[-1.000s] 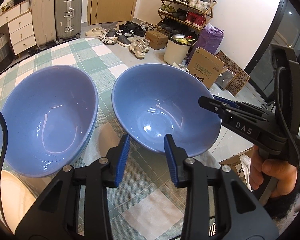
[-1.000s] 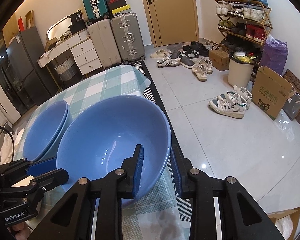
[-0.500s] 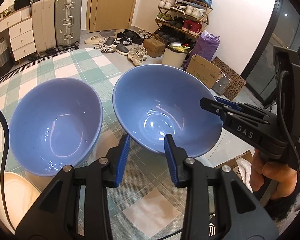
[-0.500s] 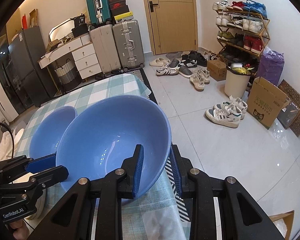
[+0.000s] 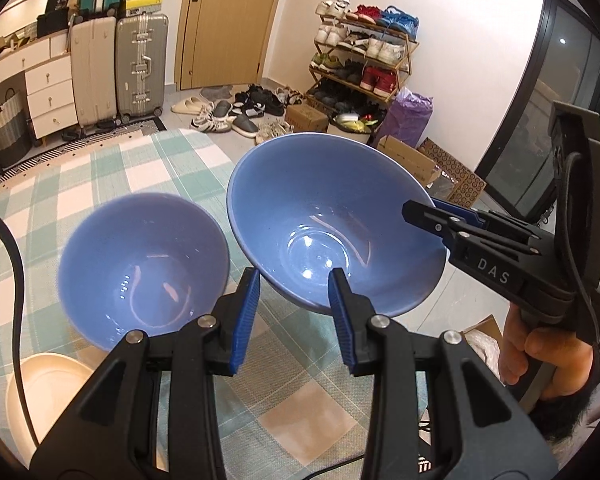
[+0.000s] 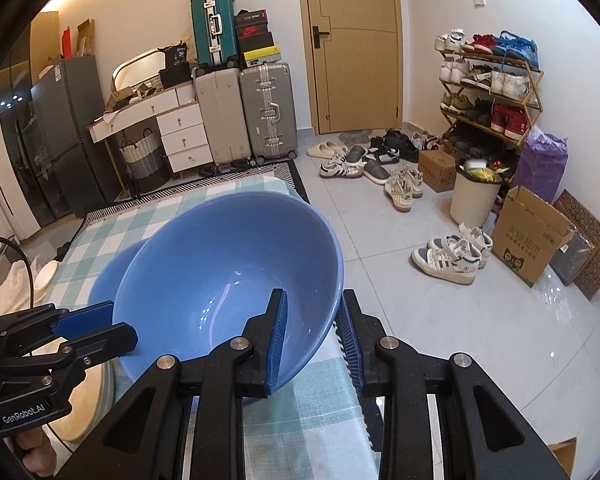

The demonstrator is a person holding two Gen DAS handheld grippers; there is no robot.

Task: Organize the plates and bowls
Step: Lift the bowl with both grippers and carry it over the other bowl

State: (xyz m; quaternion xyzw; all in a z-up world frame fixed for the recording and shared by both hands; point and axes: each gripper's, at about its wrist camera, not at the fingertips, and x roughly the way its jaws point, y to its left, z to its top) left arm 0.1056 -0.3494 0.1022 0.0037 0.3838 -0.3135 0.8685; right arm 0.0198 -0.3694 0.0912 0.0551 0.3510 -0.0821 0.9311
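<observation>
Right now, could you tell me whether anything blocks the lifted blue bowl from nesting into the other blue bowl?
Nothing visible: the resting blue ceramic bowl is empty, and the lifted blue ceramic bowl hangs beside it.

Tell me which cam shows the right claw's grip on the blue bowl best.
Right wrist view: the right claw pinches the lifted blue bowl's rim, one finger inside, one outside. The left wrist view shows that claw side-on at the rim, its outer finger hidden.

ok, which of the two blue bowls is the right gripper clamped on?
The larger-looking, tilted blue bowl nearest the table's edge: the right gripper pinches its rim. The other blue bowl sits beside it on the checked cloth, ungripped.
</observation>
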